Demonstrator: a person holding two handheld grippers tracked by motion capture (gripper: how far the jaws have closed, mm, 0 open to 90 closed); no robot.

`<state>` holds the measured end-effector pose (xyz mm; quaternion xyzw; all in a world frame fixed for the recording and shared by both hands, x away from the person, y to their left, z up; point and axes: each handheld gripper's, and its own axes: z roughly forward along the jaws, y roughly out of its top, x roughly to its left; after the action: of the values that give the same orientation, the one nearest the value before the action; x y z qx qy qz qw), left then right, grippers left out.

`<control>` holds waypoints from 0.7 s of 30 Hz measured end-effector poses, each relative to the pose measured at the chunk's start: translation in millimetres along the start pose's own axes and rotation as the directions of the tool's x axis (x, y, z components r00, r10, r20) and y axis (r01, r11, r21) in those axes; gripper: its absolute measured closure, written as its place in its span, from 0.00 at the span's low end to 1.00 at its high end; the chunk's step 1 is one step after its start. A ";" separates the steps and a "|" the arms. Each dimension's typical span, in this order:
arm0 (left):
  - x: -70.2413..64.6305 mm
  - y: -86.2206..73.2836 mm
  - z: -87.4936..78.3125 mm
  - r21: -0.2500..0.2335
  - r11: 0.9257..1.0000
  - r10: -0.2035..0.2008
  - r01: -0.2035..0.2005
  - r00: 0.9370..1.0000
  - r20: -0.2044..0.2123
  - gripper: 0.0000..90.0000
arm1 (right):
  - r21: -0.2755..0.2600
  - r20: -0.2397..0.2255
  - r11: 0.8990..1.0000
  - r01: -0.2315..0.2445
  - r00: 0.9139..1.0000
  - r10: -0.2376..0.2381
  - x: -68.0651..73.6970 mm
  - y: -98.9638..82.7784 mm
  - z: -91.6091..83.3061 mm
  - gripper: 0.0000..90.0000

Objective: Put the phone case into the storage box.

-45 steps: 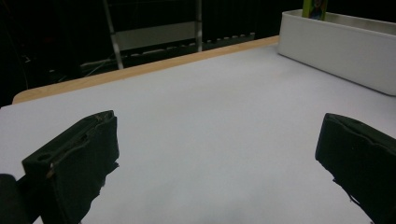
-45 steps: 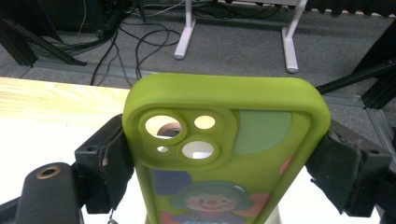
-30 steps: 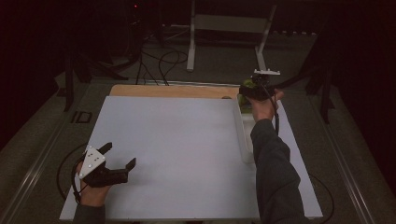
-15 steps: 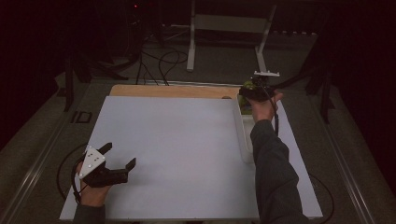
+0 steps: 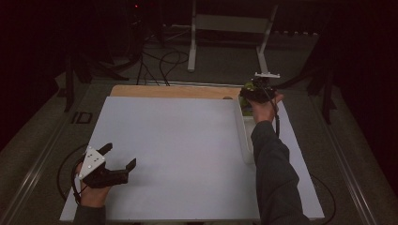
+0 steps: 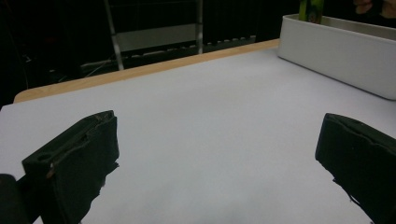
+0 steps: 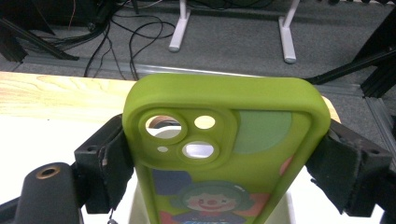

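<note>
right gripper view: right gripper [image 7: 224, 158] fingers clamp one green phone case [image 7: 224, 140]; left gripper [image 5: 119, 157] fingers wide.

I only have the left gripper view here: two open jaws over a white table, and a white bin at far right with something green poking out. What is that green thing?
Observer: A green phone case with camera cutouts and a cartoon clown print.
Operator: Is it lying loose in the bin?
Observer: No, the right gripper is shut on its two long edges.
Operator: Where is that gripper?
Observer: Over the far end of the white bin, by the table's far right corner.
</note>
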<state>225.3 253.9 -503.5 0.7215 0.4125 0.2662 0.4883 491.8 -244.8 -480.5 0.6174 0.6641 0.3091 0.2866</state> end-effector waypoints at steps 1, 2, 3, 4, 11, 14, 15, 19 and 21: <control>0.0 0.0 -0.1 0.000 1.000 -0.001 0.001 1.000 -0.001 0.00 | -0.001 0.000 1.000 0.005 1.000 -0.005 0.3 -0.3 0.6 0.17; 0.2 0.0 -0.3 0.000 1.000 -0.001 0.001 1.000 -0.001 0.00 | 0.000 0.002 1.000 0.005 1.000 -0.005 0.7 -0.5 0.9 0.17; 0.3 0.0 -0.4 -0.001 1.000 -0.001 0.001 1.000 -0.001 0.00 | 0.001 0.002 1.000 0.004 1.000 -0.004 1.2 -0.7 1.3 0.17; 0.3 0.0 -0.6 -0.001 1.000 -0.001 0.001 1.000 -0.001 0.00 | 0.002 0.002 1.000 0.005 1.000 -0.005 1.4 -1.2 1.9 0.17; 0.2 0.2 -0.9 -0.003 1.000 0.000 0.000 1.000 -0.001 0.00 | 0.010 0.006 1.000 0.002 1.000 -0.002 1.5 -2.4 4.2 0.17; 0.1 0.2 -0.7 -0.001 1.000 0.000 0.000 1.000 0.000 0.00 | 0.014 0.008 1.000 0.001 1.000 -0.001 0.6 -3.3 5.1 0.17; 0.1 0.1 -0.6 -0.002 1.000 0.000 0.000 1.000 -0.001 0.00 | 0.016 0.009 1.000 0.000 1.000 0.000 0.4 -3.7 5.5 0.17; -0.1 0.1 -0.5 -0.001 1.000 -0.001 0.001 1.000 -0.001 0.00 | 0.017 0.007 1.000 0.001 1.000 -0.001 0.2 -4.5 6.5 0.17; -0.1 0.0 -0.5 -0.001 1.000 -0.001 0.001 1.000 -0.001 0.00 | 0.017 0.008 1.000 0.001 1.000 -0.001 0.2 -4.6 6.6 0.17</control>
<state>224.9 254.0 -503.3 0.7209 0.4129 0.2664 0.4886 493.9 -244.4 -488.3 0.6208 0.6659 0.3009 0.2839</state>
